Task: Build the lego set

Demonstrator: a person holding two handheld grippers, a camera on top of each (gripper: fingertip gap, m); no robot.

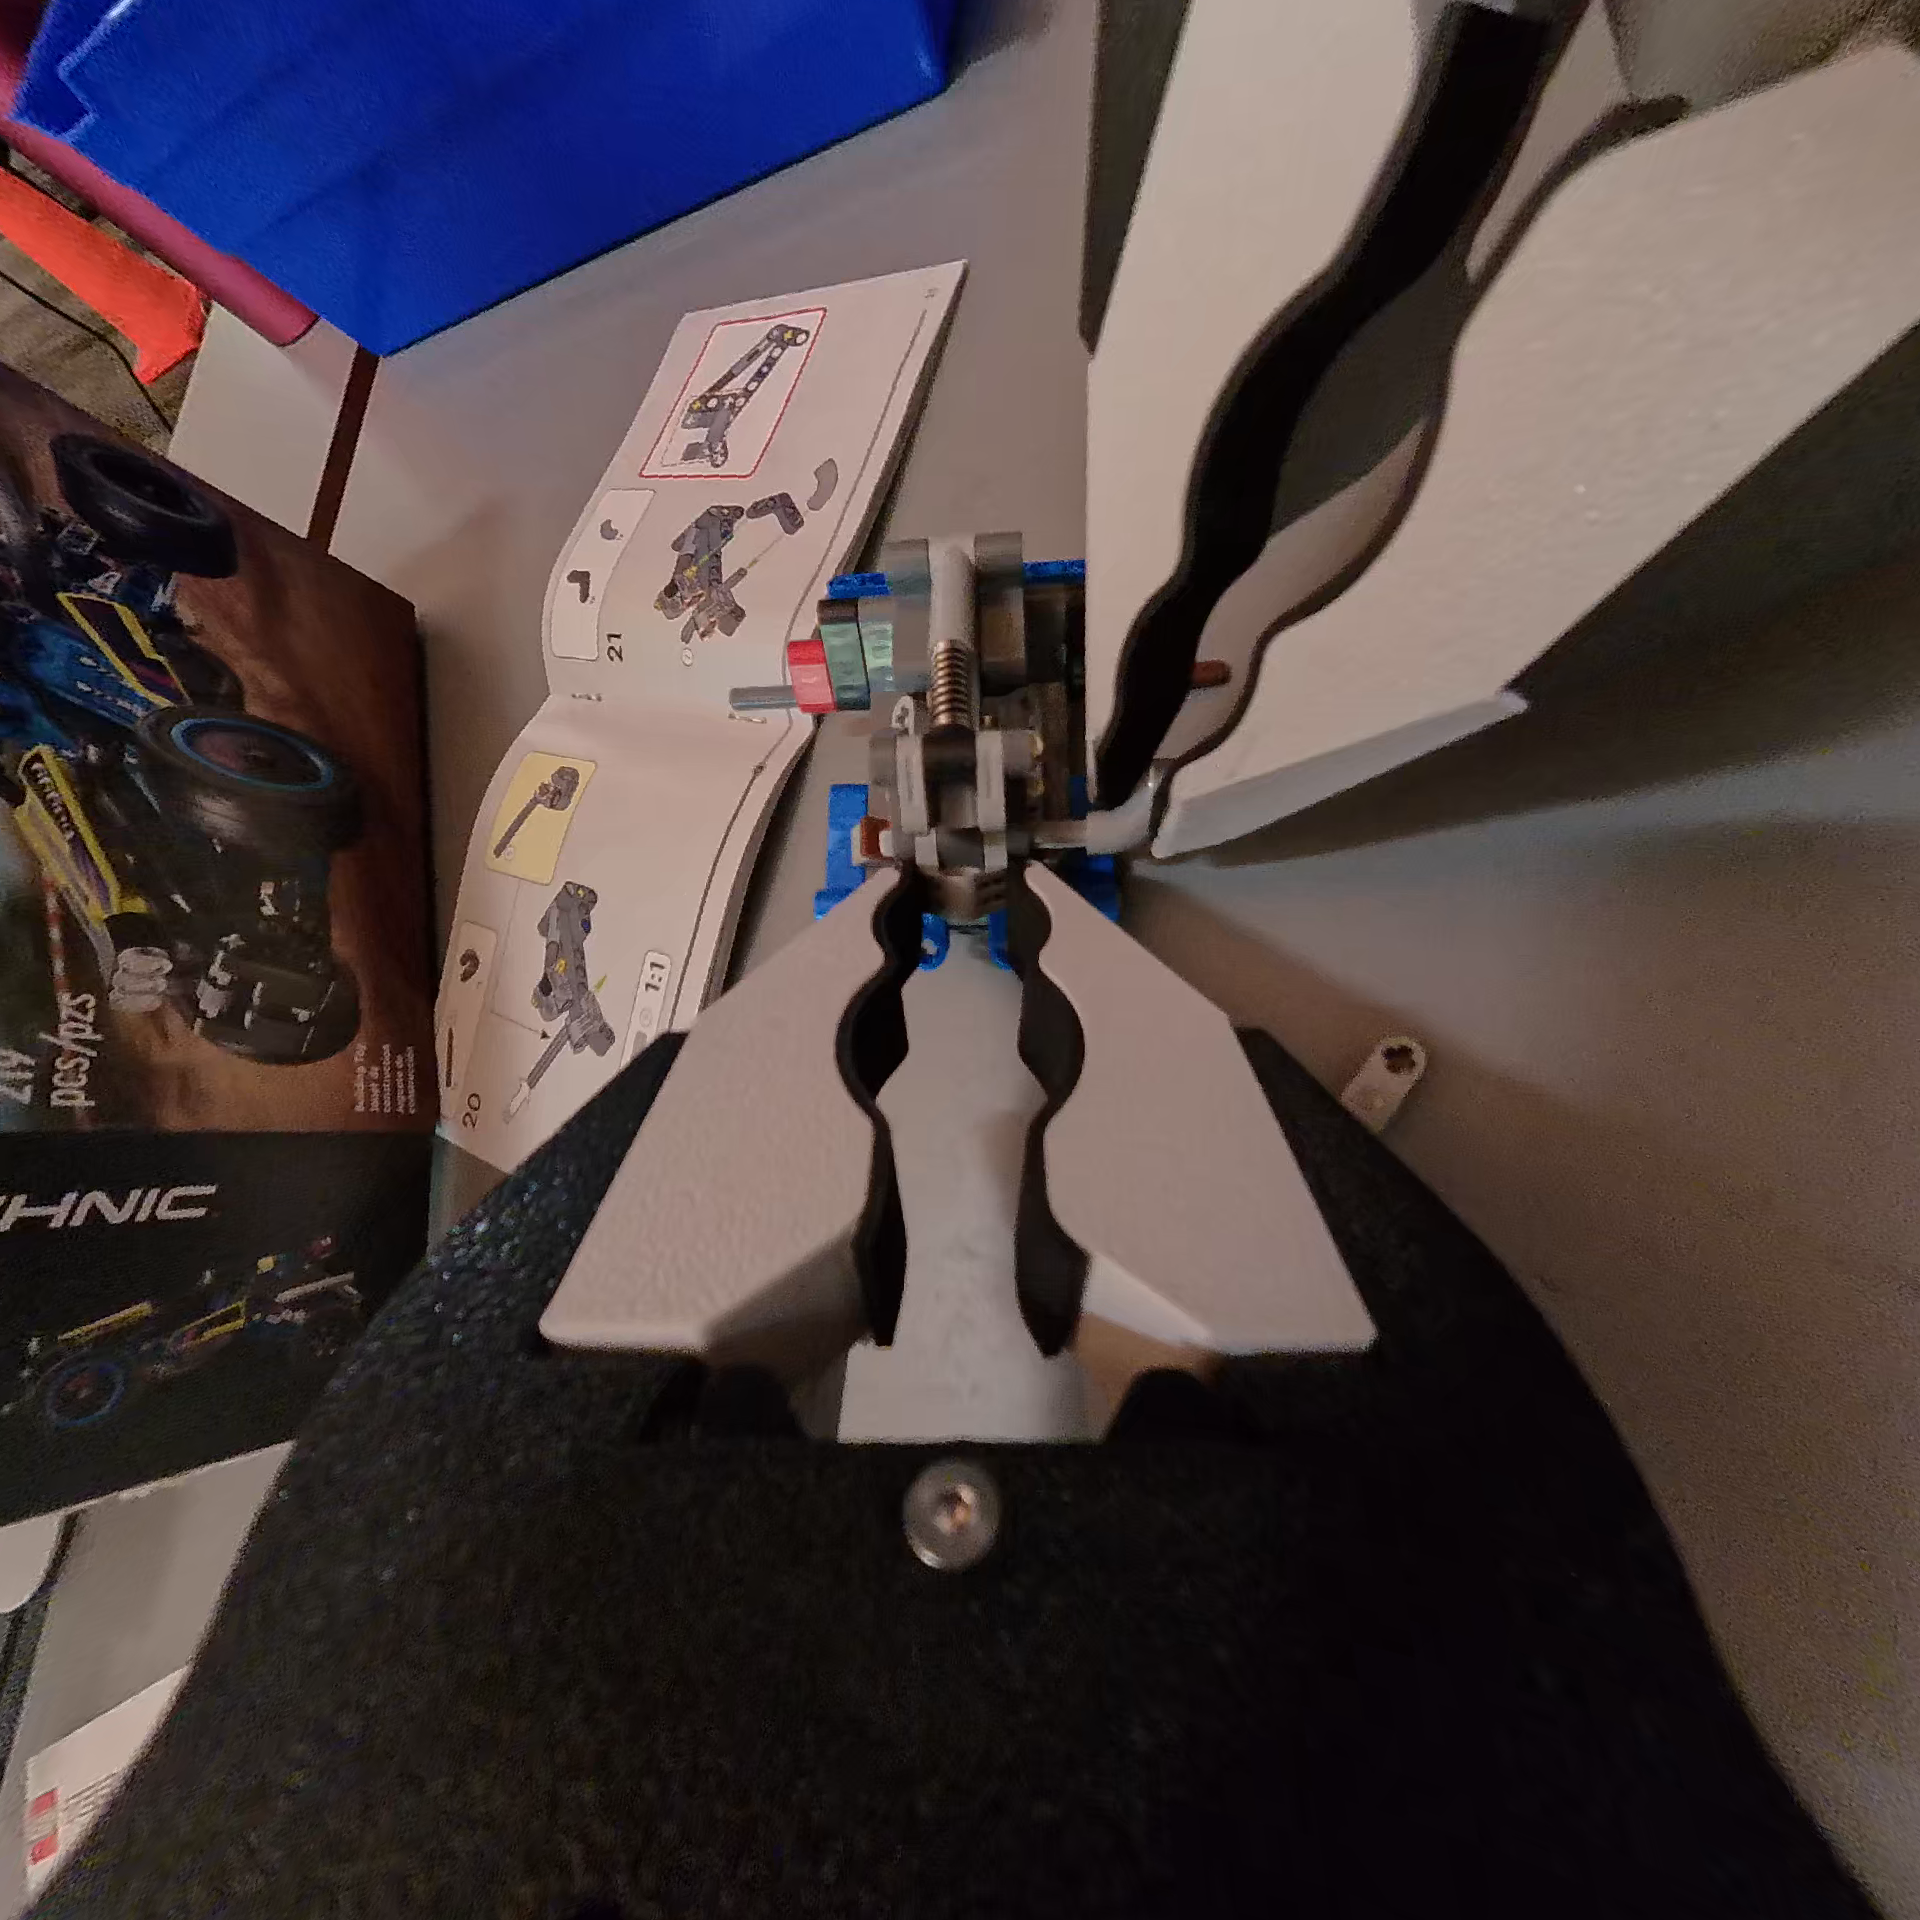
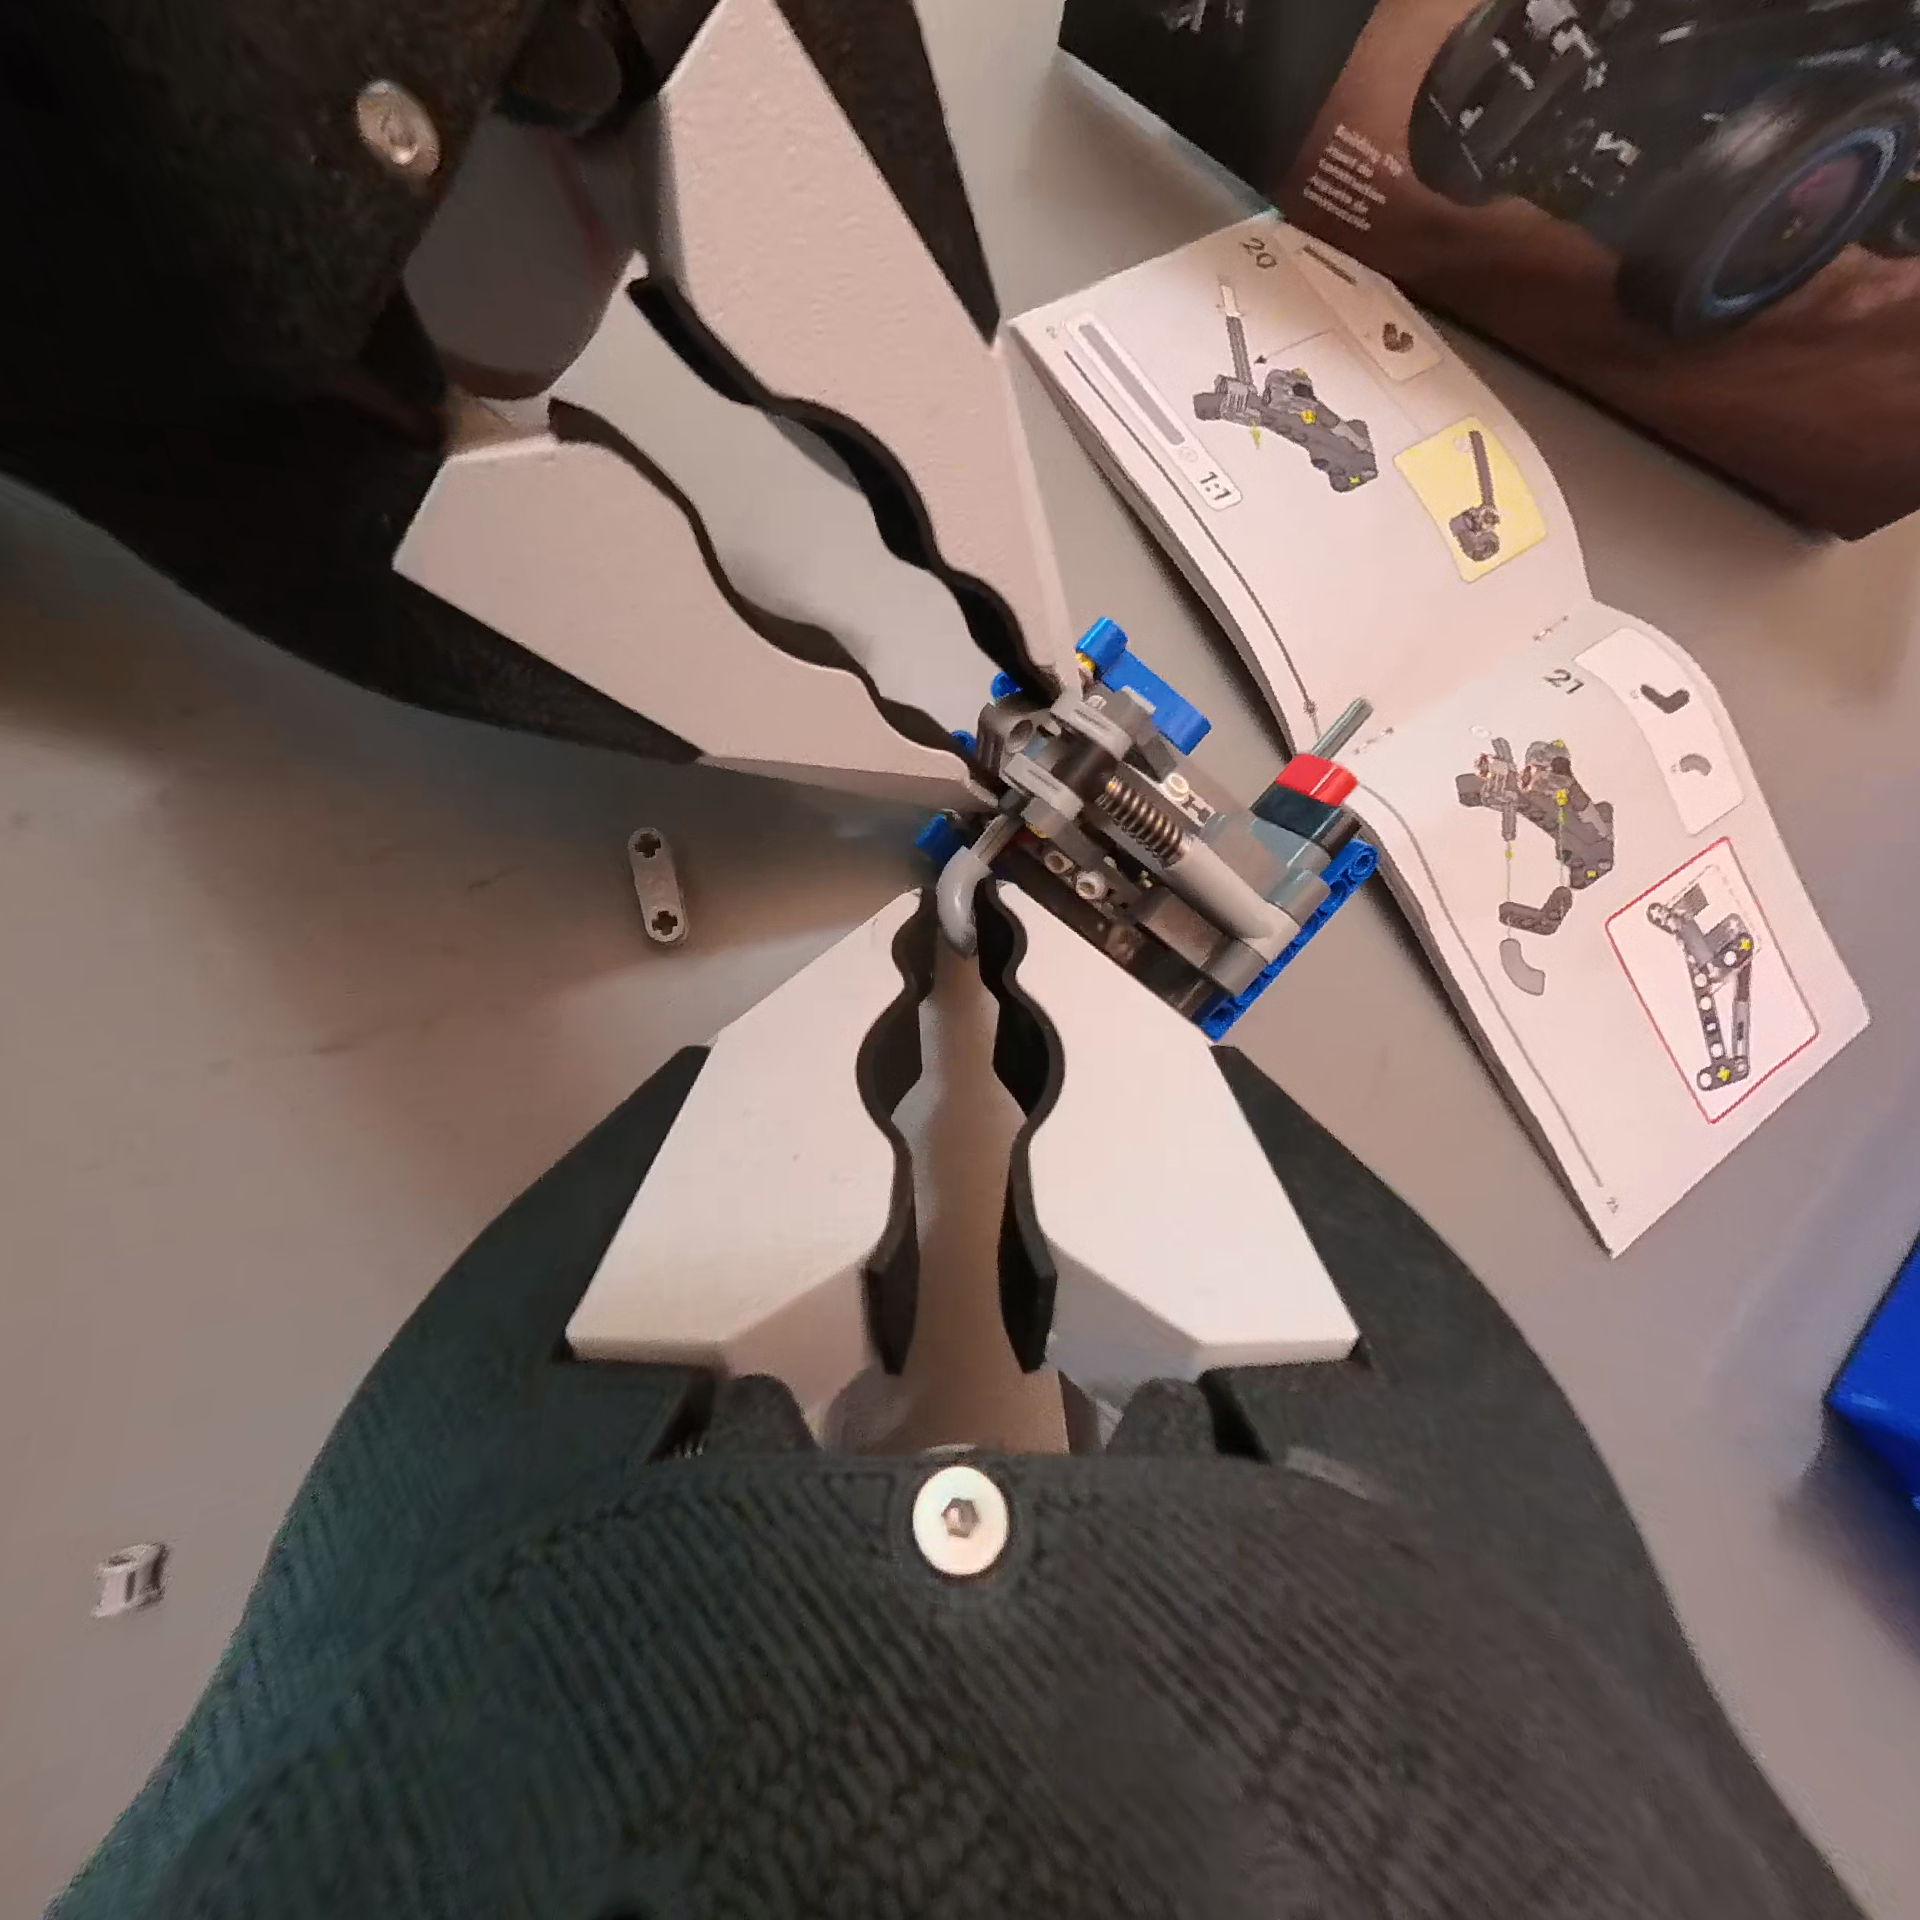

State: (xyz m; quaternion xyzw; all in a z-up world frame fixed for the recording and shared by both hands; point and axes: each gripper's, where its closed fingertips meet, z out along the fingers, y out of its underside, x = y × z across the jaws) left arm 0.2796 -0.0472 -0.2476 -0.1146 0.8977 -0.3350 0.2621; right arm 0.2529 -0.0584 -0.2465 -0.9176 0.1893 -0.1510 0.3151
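A: The brick model (image 1: 966, 717), grey with a blue frame and a coil spring, is what your left gripper (image 1: 961, 883) has hold of in the left wrist view. Its 2 fingertips are narrowed onto the near grey end of the model, pads against it.

B: And where does the model sit?

A: Just above the grey table (image 1: 1558, 1039), beside the open instruction booklet (image 1: 675, 727). Your right gripper (image 1: 1127, 821) comes in from the upper right, its tips pinched on a small curved grey piece (image 1: 1117, 821) at the model's right side. The product box (image 1: 208, 831) lies left of the booklet, and a blue bin (image 1: 468, 156) is beyond it. 1 flat grey link (image 1: 1387, 1081) lies on the table to the right.

B: What about the right wrist view?

A: There your right gripper (image 2: 961, 914) is nearly closed, both pads pressing on the curved grey piece (image 2: 958, 894), which touches the model (image 2: 1153, 831). Your left gripper (image 2: 1013, 727) reaches in from the upper left, clamped on the model's corner. The booklet (image 2: 1455, 675) lies right of the model, the box (image 2: 1610, 260) beyond it. The flat link (image 2: 657, 885) is on the table (image 2: 312, 1039) to the left, and a small grey connector (image 2: 130, 1579) lies well apart, lower left.
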